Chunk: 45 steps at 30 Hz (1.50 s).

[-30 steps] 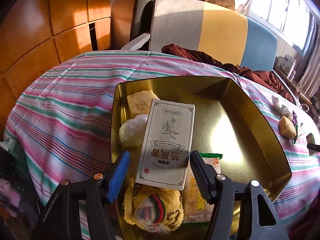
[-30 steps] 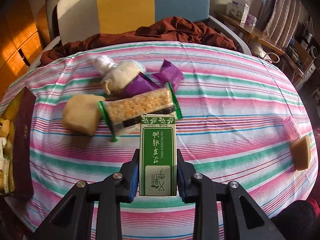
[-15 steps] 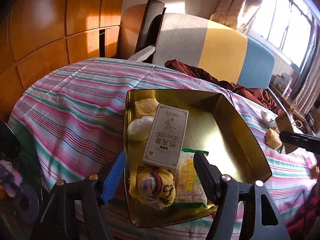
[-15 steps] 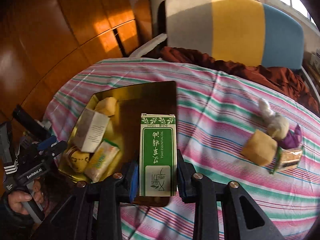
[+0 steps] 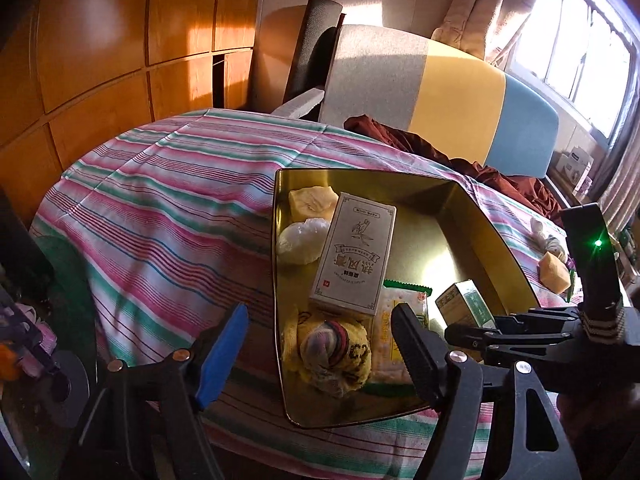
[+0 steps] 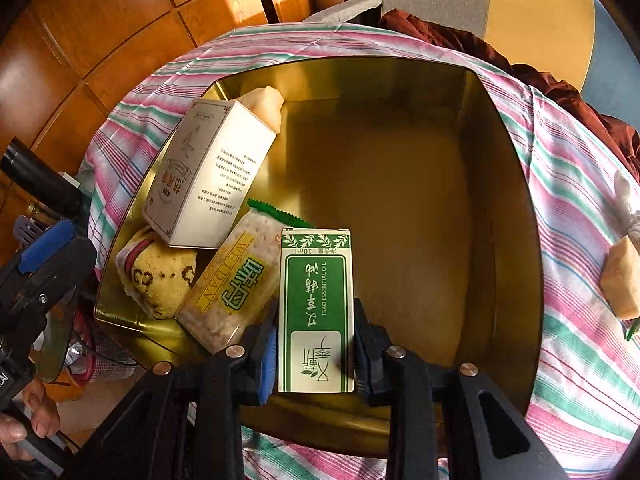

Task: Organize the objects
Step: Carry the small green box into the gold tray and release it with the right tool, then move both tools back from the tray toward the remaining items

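Green box: a small upright carton, green and white, leaf border on top, Chinese lettering and "TSAO ESSENTIAL OIL" down its face; a white panel sits low on the front.
Where it is: over the near part of the gold tin, just beside the cracker pack; whether it touches the tin floor I cannot tell.
Right hand-held gripper: clamped tight on the green box, pads pressing its two narrow sides, pointing steeply down into the tin.
Left hand-held gripper: jaws apart with nothing between them, and they have just been opening; it hovers at the tin's near left corner, one blue pad over the striped cloth.
Gold tin: a shiny, shallow-walled tray on the bench, which wears a pink, green and white striped cloth.
In the tin, left side: a grey-white carton lying tilted across a yellow knitted pouch and a cracker pack marked "WEIDAN"; a pale yellow lump and a white wrapped lump behind.
Tin, right side: bare gold floor.
Outside the tin: a yellow block on the cloth to the right.
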Available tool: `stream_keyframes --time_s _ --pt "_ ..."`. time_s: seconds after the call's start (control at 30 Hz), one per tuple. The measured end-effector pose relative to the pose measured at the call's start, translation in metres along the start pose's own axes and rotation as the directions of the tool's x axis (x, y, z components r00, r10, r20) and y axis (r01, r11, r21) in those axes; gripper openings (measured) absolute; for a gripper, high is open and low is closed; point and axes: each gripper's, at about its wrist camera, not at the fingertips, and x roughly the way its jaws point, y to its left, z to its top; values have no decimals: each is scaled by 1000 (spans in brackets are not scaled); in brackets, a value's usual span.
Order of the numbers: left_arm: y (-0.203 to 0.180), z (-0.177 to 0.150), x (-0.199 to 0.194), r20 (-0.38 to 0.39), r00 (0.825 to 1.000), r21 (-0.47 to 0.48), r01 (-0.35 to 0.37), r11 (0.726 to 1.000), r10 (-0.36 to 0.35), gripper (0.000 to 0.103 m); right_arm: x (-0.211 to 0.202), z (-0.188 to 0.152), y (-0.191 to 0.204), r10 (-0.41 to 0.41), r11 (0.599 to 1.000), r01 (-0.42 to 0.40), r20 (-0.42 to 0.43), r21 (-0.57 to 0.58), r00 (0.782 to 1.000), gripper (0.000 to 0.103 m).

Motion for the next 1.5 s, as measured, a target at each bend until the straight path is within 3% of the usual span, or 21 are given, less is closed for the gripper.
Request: stream_keyframes --time_s 0.1,0.23,0.43,0.7,0.83,0.97,1.3,1.5 --pt "-2 0 0 3 1000 8 -6 1000 6 75 5 -3 2 8 1000 -8 -14 1 1000 32" --pt "-5 1 -5 15 1000 25 -20 999 20 76 1 -7 3 30 1000 -30 -7 -8 1000 47" --pt "-12 2 -12 43 998 54 -50 997 48 80 -16 -14 -9 16 1000 -17 51 18 999 57" --pt "-26 5 -16 48 998 84 -52 995 48 80 -61 -21 -19 -66 998 65 183 8 981 58" --pt "-36 4 -18 46 998 103 -45 994 41 81 -75 -23 -28 -113 993 114 220 7 969 70" --pt "-49 2 -18 37 999 127 -34 991 29 84 -81 -24 -41 -140 990 137 231 30 963 70" --pt "-89 2 -18 13 999 214 28 976 -32 89 -106 -36 -115 -246 965 215 234 153 941 73" --pt "-119 2 -13 -19 995 258 97 961 -95 92 -132 -46 -186 -350 917 287 215 278 912 73"
